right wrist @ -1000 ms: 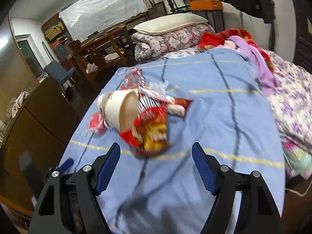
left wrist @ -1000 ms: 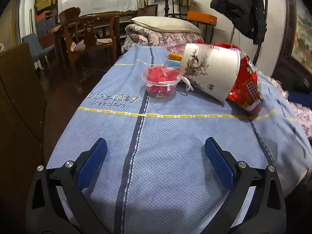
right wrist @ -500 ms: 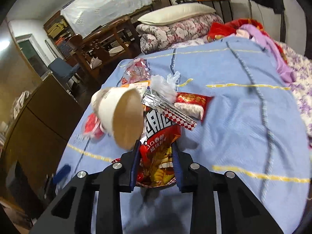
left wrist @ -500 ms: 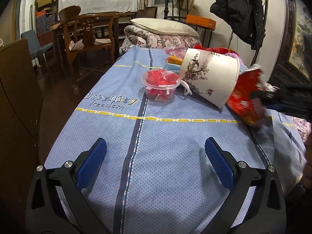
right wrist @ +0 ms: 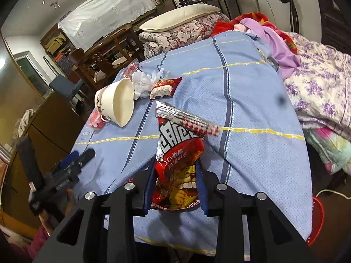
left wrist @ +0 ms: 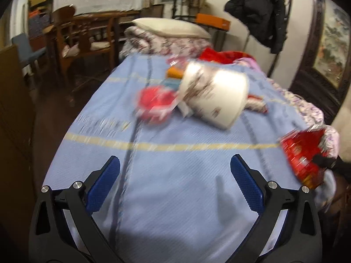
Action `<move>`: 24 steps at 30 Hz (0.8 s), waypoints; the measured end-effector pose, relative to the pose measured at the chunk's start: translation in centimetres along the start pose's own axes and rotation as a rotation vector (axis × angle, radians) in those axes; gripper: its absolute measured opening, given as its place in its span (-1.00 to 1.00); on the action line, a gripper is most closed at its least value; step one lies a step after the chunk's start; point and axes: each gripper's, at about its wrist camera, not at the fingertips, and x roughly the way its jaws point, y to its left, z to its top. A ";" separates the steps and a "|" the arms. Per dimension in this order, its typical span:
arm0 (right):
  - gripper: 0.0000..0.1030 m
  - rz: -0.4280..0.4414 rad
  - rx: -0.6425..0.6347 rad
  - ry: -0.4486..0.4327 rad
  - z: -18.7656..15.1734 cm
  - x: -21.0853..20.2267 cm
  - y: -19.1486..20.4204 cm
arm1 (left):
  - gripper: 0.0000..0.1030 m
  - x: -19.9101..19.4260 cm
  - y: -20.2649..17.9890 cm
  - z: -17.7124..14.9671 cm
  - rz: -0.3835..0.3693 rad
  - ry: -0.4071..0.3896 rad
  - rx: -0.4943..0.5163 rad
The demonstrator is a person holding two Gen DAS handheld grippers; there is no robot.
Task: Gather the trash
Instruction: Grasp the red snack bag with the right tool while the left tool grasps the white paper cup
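Blue quilted cloth [left wrist: 175,186] covers the whole work surface, and your left gripper [left wrist: 175,171] hangs over a bare stretch of it with its jaws wide and nothing between them, which I read as keeping that hand free for the next piece. Further along, the clear cup of red scraps [left wrist: 155,103] sits touching the tipped white bowl [left wrist: 215,96], which lies on its side with its mouth toward the right; behind it, a crumpled clear bag [right wrist: 142,83] and a small red-and-white packet [right wrist: 164,86] lie just beside each other, all 3 pieces of trash still to be collected. On the right, your right gripper [right wrist: 175,182] has the red snack bag [right wrist: 177,160] between its pads near the bag's bottom end; the jaws are narrow and easing open slightly, yet the bag stands up between them with its silver top edge free of the cloth. Low at the far right, a red bin rim [right wrist: 318,219] shows beside the bed, probably where this bag belongs.
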 end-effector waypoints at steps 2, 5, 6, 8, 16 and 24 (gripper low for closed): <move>-0.23 0.007 -0.004 -0.005 0.0 -0.1 -0.2 | 0.86 0.1 -1.2 1.8 -0.009 -0.027 0.050; -0.20 0.018 -0.010 -0.006 -0.1 0.0 -0.5 | 0.87 0.7 -2.9 4.5 -0.014 -0.071 0.114; -0.19 0.023 -0.006 -0.005 -0.1 0.0 -0.6 | 0.86 1.2 -3.4 5.3 -0.011 -0.076 0.129; -0.13 0.034 0.005 -0.002 -0.2 0.1 -1.0 | 0.86 2.3 -4.0 6.6 -0.020 -0.073 0.140; 0.03 0.061 0.040 0.000 -0.2 0.5 -2.3 | 0.87 7.3 -4.6 8.0 -0.073 0.075 0.134; -0.46 0.038 -0.007 -0.053 0.0 -0.9 -1.3 | 0.65 5.7 -4.3 7.9 -0.115 0.037 0.097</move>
